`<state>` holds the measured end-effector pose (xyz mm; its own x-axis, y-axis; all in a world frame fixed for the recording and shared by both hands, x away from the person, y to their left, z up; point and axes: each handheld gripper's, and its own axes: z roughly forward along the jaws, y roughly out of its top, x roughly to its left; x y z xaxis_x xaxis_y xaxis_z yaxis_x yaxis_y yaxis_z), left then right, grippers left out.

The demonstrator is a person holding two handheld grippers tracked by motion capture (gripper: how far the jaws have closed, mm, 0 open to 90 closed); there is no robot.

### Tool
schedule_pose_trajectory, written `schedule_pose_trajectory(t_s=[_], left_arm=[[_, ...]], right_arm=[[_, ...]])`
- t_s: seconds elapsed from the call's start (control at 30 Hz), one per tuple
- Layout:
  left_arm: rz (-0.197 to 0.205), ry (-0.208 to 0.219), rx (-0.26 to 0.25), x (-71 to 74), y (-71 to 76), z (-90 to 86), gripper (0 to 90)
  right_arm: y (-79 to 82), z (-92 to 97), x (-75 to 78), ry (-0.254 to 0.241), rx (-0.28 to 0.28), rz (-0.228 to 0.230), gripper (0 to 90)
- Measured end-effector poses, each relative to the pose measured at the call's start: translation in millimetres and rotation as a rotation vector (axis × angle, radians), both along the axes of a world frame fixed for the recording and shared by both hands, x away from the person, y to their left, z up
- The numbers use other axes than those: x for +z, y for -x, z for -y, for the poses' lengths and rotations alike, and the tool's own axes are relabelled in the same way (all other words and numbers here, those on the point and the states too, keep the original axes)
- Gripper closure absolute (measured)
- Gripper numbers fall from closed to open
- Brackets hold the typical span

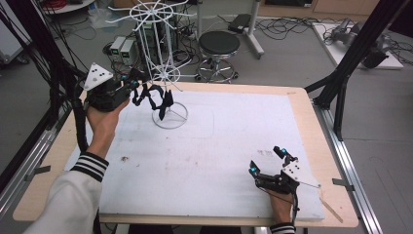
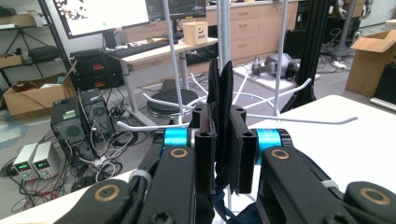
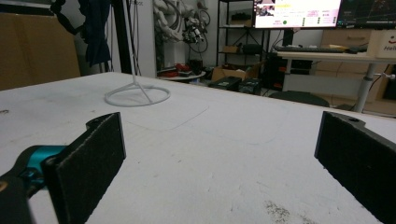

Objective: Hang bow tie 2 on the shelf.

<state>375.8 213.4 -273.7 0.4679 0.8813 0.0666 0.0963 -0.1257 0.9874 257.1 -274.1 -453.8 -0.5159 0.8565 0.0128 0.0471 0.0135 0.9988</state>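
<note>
Black cloth (image 2: 223,93) is pinched between the closed jaws of the left gripper (image 2: 219,154), held up against the lower arms of the white wire rack (image 1: 160,63) at the table's far left. Right gripper (image 1: 268,161) rests low on the white mat (image 1: 204,161), jaws wide apart with nothing between them.

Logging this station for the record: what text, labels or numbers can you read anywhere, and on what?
"Hel", cut off at the frame edge: on the box on the desk.
Dark mark on the small carton: too small to read.
Monitor text: too blurred to read.
Green displays on the two grey units: unreadable.
</note>
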Motion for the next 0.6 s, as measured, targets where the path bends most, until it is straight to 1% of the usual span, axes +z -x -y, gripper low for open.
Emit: schedule_pose_trajectory(t_s=[0.1,0.2,0.37,0.47,0.6], left_arm=[[-0.003,-0.001,0.005,-1.7,-0.6,2.0,82.5],[0.009,0.005,0.027,-3.2,0.4,1.9,82.5],[-0.001,0.009,0.044,-7.2,-0.2,2.9,82.3],[-0.004,0.012,0.048,-10.2,-0.6,4.4,82.2],[-0.018,0.011,0.041,-16.6,-0.1,6.1,81.4]], right_arm=[[0.0,0.0,0.0,0.0,0.0,0.0,1.1],[0.3,0.0,0.0,0.0,0.0,-0.003,1.1],[0.0,-0.1,0.0,0.003,0.001,0.003,1.1],[0.3,0.1,0.1,0.004,0.0,0.002,1.1],[0.5,0.2,0.0,0.004,-0.002,0.005,1.1]])
